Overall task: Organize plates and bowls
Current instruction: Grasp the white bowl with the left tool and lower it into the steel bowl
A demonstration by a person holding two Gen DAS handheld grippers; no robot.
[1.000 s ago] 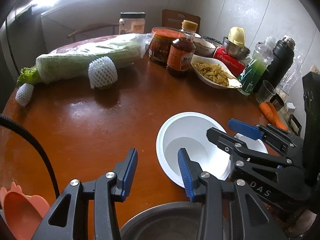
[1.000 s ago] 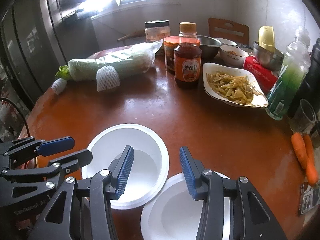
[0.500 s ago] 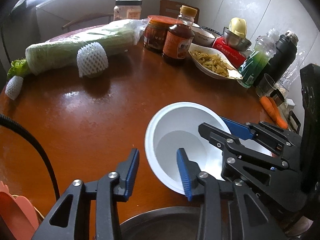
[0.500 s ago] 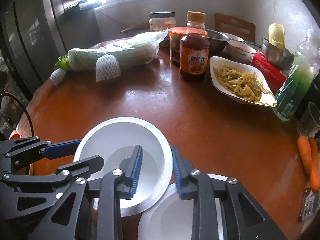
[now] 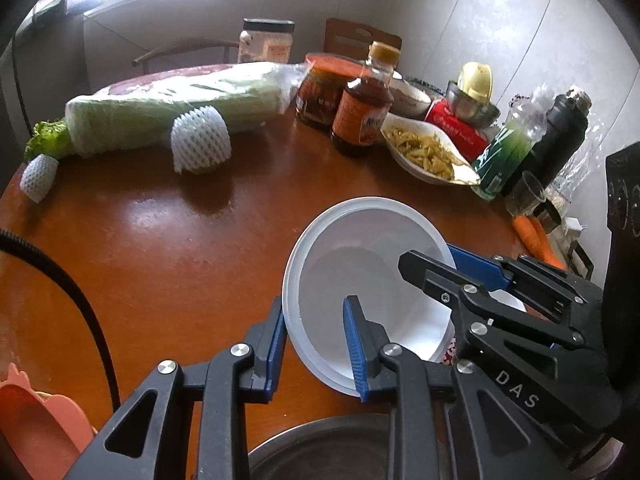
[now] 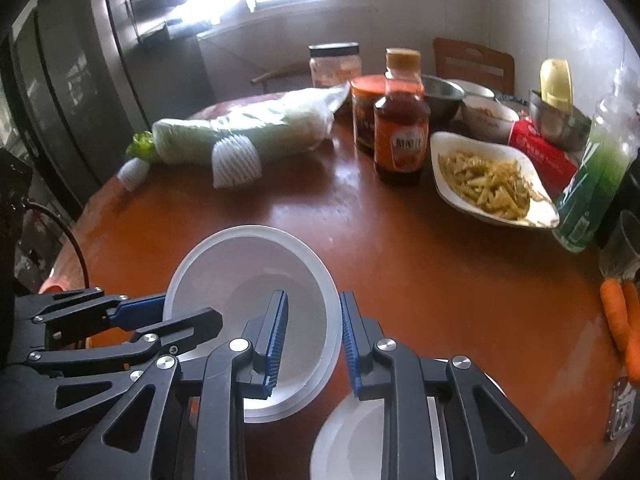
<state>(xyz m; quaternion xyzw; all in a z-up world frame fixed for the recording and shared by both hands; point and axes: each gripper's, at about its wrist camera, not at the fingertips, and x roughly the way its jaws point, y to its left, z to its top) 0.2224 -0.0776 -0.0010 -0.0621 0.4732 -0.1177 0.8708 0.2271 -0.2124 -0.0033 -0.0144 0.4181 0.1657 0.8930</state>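
Note:
A white bowl [image 5: 360, 264] [image 6: 248, 264], seemingly the top of a nested stack, hangs tilted above the brown table [image 5: 180, 248]. My left gripper [image 5: 314, 308] is closing its jaws on the near-left rim, one blue pad outside the wall and one inside. My right gripper [image 6: 313, 304] is shut on the opposite rim in the same way. Each gripper also shows in the other's view: the right gripper [image 5: 428, 254] and the left gripper [image 6: 188, 316]. Another white bowl [image 6: 352, 440] sits below the right gripper.
A steel bowl [image 5: 320, 452] lies at the near edge, with a pink plastic item [image 5: 36, 428] to its left. At the back stand a wrapped cabbage [image 5: 172, 108], a sauce bottle [image 5: 360, 112], a dish of food [image 5: 424, 152], drink bottles and carrots [image 5: 532, 232].
Both grippers closed from open onto the white bowl's rim, one on each side. The bowl has tipped up off the table.

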